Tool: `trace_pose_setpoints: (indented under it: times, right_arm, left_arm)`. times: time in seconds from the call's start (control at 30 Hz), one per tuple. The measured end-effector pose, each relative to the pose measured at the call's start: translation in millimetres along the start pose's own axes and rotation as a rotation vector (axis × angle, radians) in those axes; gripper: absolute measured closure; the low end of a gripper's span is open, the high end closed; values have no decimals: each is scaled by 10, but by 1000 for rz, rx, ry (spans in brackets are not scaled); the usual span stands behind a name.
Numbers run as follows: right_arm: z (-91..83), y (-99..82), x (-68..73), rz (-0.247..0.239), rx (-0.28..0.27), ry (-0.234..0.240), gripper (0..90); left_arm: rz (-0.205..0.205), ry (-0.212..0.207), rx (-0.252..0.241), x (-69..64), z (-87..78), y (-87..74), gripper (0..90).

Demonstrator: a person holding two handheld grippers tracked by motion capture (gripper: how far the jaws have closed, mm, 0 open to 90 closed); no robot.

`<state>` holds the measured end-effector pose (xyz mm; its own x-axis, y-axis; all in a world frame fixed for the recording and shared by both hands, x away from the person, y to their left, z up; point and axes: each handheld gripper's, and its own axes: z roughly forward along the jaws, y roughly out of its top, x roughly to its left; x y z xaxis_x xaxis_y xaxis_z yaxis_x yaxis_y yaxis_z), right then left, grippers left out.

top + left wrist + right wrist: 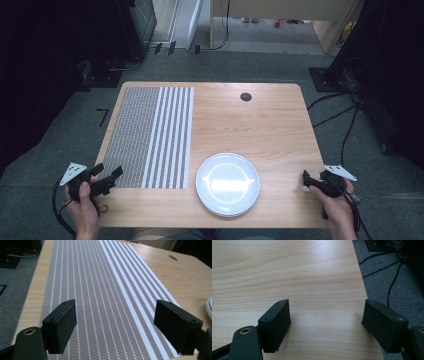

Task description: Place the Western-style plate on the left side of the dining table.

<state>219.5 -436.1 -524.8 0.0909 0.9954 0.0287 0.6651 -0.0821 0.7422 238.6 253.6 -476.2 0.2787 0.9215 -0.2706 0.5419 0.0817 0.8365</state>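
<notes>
Both open claws [111,178] flank plate [228,183].

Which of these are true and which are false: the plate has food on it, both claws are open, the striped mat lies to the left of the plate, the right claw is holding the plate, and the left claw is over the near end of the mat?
1. The plate has food on it. False: it is bare and white.
2. Both claws are open. True: the left claw and the right claw each show a wide gap with nothing between the pads.
3. The striped mat lies to the left of the plate. True.
4. The right claw is holding the plate. False: it sits apart from the plate, at the right edge of the table.
5. The left claw is over the near end of the mat. True: the left gripper view shows the mat running away beneath it.
</notes>
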Motion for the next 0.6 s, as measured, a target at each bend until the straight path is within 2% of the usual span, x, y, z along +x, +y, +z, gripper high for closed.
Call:
trace_pose_setpoints:
  times: [0.1,0.17,0.2,0.23,0.27,0.33,0.43,0.47,0.5,0.53,0.6]
  right_arm:
    - [2,1,1,1,0,-1,225]
    - [3,2,-1,0,-1,-1,224]
    - [3,3,0,1,0,-1,224]
    - [3,3,0,1,0,-1,224]
    - [3,2,0,1,-1,-1,224]
    - [3,3,0,1,-1,-1,223]
    - [4,3,1,1,0,1,215]
    - [6,4,1,-3,2,9,198]
    - [6,4,0,-3,2,12,193]
    - [7,4,1,-3,3,14,191]
    - [8,4,1,-6,3,15,188]
  left_arm:
    - [-4,-2,-1,-44,35,30,185]
    - [-39,-24,-17,-71,47,73,185]
    - [-57,-44,-35,-127,49,136,185]
    - [-57,-44,-35,-127,49,136,185]
    - [-62,-47,-46,-201,61,203,185]
    - [-62,-57,-56,-235,69,234,185]
    - [-50,-58,-69,-334,109,302,185]
    - [-58,-65,-77,-390,157,319,185]
    - [-58,-65,-77,-390,157,319,185]
    - [-39,-61,-61,-445,220,321,185]
    - [-41,-69,-58,-468,246,314,185]
